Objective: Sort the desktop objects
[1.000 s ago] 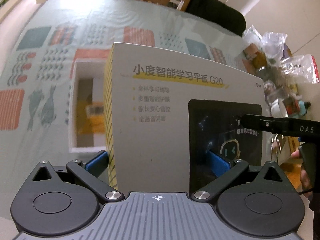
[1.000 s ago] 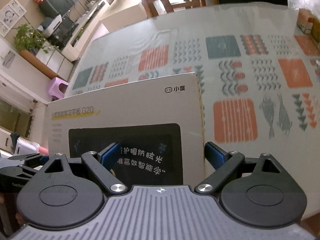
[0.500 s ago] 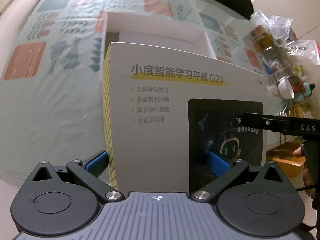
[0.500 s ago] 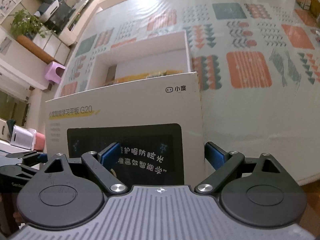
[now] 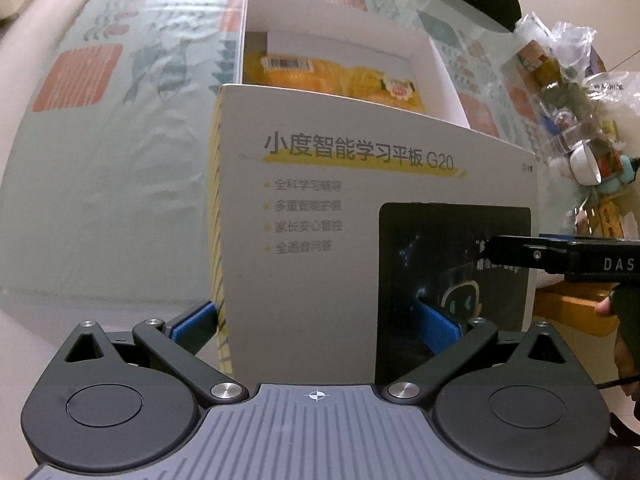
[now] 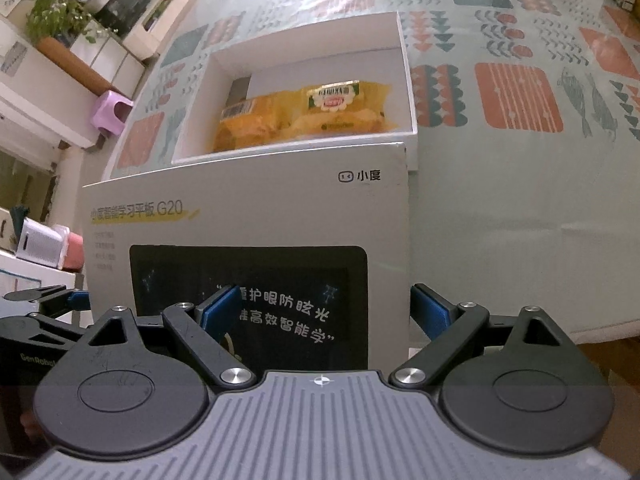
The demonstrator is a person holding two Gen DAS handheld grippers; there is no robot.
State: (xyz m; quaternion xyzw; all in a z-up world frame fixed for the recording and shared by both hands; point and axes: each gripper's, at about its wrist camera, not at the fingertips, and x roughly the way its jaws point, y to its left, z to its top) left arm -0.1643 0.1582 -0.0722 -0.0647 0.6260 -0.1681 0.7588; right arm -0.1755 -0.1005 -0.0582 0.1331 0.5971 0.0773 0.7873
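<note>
Grippers both clamped on the grey printed cardboard box lid: your left gripper pinches its left edge, your right gripper its right edge. Lid is held up over the near side of the open white box base on the patterned tablecloth. Yellow snack packets lie inside the base.
</note>
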